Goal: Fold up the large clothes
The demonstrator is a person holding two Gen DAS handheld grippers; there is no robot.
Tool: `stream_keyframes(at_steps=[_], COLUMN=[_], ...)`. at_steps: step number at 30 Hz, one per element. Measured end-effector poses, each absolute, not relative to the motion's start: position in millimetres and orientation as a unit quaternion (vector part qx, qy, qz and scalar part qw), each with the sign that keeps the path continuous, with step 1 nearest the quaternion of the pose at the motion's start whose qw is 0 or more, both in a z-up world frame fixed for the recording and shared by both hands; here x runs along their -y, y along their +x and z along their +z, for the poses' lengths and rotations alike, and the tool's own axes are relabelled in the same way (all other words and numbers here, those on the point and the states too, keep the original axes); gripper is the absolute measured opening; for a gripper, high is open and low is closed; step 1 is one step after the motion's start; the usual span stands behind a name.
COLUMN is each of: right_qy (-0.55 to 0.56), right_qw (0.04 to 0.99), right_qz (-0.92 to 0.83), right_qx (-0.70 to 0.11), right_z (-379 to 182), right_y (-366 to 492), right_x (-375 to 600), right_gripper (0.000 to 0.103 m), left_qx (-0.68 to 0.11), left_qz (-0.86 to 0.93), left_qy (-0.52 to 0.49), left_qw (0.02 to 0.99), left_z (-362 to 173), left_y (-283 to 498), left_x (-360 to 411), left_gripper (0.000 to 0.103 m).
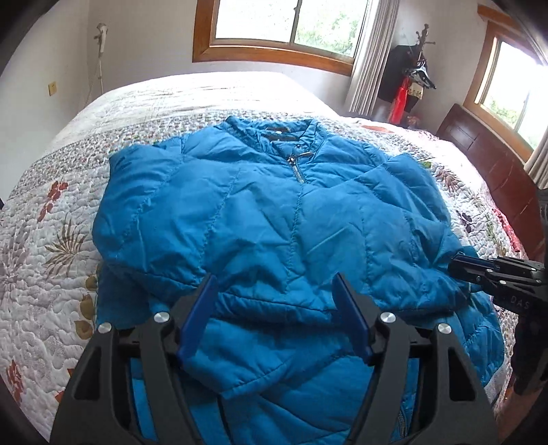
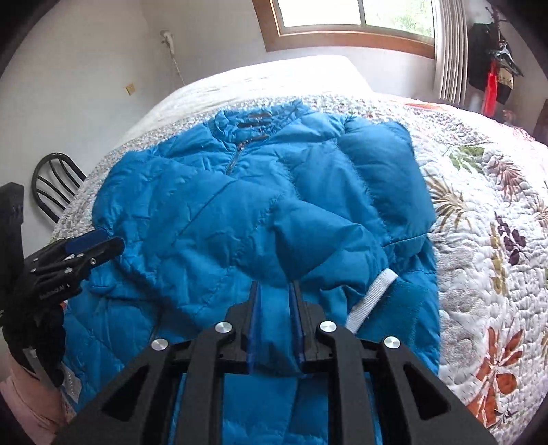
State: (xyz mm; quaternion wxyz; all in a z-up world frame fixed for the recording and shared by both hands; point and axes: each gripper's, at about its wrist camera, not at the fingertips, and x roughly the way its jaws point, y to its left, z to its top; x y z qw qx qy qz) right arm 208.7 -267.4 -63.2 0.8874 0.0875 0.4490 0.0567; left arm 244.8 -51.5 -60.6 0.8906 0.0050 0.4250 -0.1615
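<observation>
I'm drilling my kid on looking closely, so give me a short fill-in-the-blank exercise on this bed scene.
1. The puffy jacket is coloured ____.
2. The jacket lies on a quilted ____ patterned bedspread.
3. The right tongs are pinching a fold of jacket fabric, while the left tongs are ____.
4. The zipper pull sits near the jacket's ____.

Missing words: blue; floral; open; collar

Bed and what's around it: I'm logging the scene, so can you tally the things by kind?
Blue jacket: 1
Flowered quilt: 1
Grippers: 2, left with jaws open, right with jaws closed on a fold of the jacket
Windows: 2
Chair: 1
Coat stand: 1
Total: 8
</observation>
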Motion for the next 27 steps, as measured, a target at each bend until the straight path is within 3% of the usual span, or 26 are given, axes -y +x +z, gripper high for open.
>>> stream_keyframes(at_steps=[14,23,25,27], right_qy=[0.101,0.114,0.106,0.092], right_qw=[0.872,0.879,0.891,0.905], right_qz=[0.030,0.036,0.030,0.031], right_qx=[-0.478,-0.463,-0.440,-0.414], right_z=[-103,-97,-82,-66], right_y=[218,213,195,169], right_x=[297,301,301,300], right_gripper=[0.019,0.019,0.030,0.044], left_qx=[-0.461,-0.461,-0.455,-0.434], left_qz=[-0.166,-0.157,-0.156,-0.161], left_qy=[0.030,0.033,0.026,0.016], left_qw=[0.871,0.873,0.876,0.886], left_z=[-95,-93,-81,-62], left_y=[262,260,248,223], left_x=[69,70,62,46], left_gripper=[0.070,0.069,0.069,0.079])
